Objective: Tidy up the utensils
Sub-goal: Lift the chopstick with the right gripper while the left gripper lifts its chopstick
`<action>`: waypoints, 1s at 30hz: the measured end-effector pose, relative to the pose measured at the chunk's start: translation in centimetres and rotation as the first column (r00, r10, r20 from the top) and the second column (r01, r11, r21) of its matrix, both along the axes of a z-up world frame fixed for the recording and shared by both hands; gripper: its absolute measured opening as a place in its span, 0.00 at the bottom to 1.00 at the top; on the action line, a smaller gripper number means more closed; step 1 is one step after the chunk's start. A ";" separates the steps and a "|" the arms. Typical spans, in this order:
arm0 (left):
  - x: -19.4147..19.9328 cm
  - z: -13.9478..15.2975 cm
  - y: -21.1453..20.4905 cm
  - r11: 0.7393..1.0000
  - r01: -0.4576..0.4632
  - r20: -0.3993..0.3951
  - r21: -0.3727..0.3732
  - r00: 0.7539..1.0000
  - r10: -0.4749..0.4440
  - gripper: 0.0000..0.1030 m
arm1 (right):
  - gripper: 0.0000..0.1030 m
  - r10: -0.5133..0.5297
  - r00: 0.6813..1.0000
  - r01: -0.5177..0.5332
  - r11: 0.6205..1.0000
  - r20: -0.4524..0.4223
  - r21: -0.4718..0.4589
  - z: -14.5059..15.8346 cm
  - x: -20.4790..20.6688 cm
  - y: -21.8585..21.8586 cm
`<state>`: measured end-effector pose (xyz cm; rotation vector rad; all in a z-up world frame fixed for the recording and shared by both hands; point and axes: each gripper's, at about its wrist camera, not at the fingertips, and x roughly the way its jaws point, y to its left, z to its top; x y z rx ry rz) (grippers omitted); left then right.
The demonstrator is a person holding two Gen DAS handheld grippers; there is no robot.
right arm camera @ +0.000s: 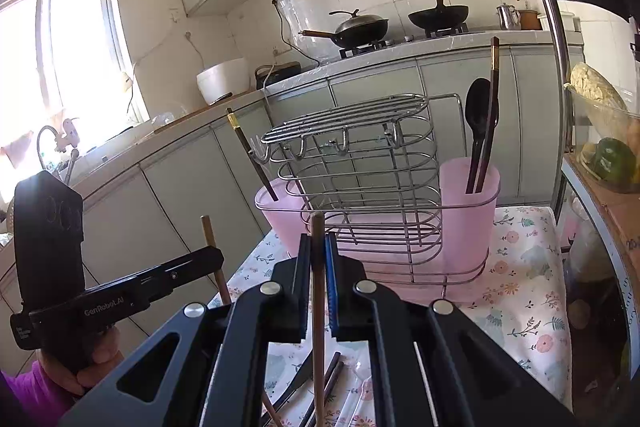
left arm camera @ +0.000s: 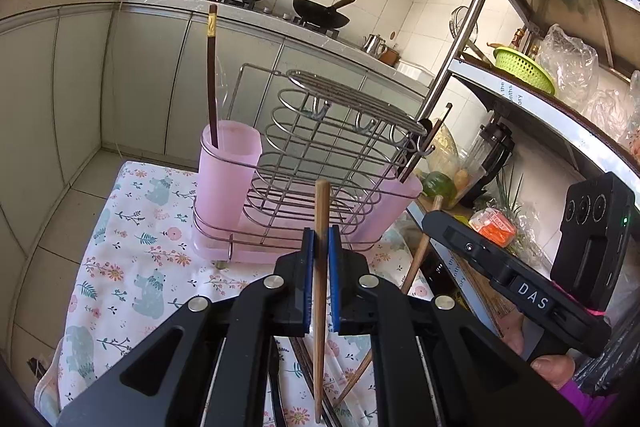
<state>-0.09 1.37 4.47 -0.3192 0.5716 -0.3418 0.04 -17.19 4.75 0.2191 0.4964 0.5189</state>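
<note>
My left gripper (left arm camera: 320, 239) is shut on a light wooden chopstick (left arm camera: 321, 203) that stands nearly upright between the blue pads. My right gripper (right arm camera: 318, 247) is shut on a second wooden chopstick (right arm camera: 318, 227), also upright. Both hover just in front of a wire rack (right arm camera: 360, 167) with a pink cup at each end. The left cup (right arm camera: 280, 215) holds one dark chopstick (right arm camera: 252, 151). In the right cup (right arm camera: 468, 203) stand a black spoon (right arm camera: 478, 115) and a dark chopstick (right arm camera: 491, 95). The right gripper (left arm camera: 434, 223) also shows at the right of the left wrist view.
The rack stands on a floral cloth (left arm camera: 132, 247) on a small table, whose left edge drops to the tiled floor. Several loose utensils (right arm camera: 328, 375) lie on the cloth under the grippers. A metal shelf (left arm camera: 520, 107) with bags and vegetables stands close on the right.
</note>
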 end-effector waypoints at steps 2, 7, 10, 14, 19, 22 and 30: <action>-0.1 0.3 0.2 1.000 -0.006 0.010 -0.002 1.000 0.006 0.06 | 0.06 -0.004 1.000 0.004 1.000 -0.003 0.008 0.1 0.1 -0.2; -0.4 1.1 0.7 1.000 -0.016 0.034 -0.011 0.999 0.017 0.06 | 0.06 -0.011 1.000 0.012 0.999 -0.011 0.040 0.4 0.1 -0.9; -0.5 1.5 1.0 1.000 -0.023 0.044 -0.015 0.999 0.024 0.06 | 0.06 -0.019 1.000 0.020 0.998 -0.009 0.052 0.7 0.0 -1.3; -0.7 2.1 1.3 0.999 -0.029 0.058 -0.023 0.998 0.031 0.06 | 0.06 -0.034 0.999 0.034 0.997 -0.007 0.072 1.3 0.0 -1.9; -0.9 2.5 1.7 0.999 -0.036 0.069 -0.029 0.997 0.038 0.06 | 0.06 -0.042 0.999 0.044 0.994 -0.025 0.103 1.5 0.2 -2.6; -0.9 2.6 1.7 0.999 -0.037 0.072 -0.029 0.997 0.039 0.06 | 0.06 -0.043 0.999 0.046 0.993 -0.031 0.111 1.5 0.3 -2.9; -0.8 3.7 2.1 0.999 -0.049 0.097 -0.018 0.994 0.050 0.06 | 0.06 -0.055 0.998 0.057 0.990 -0.022 0.127 2.7 0.7 -3.9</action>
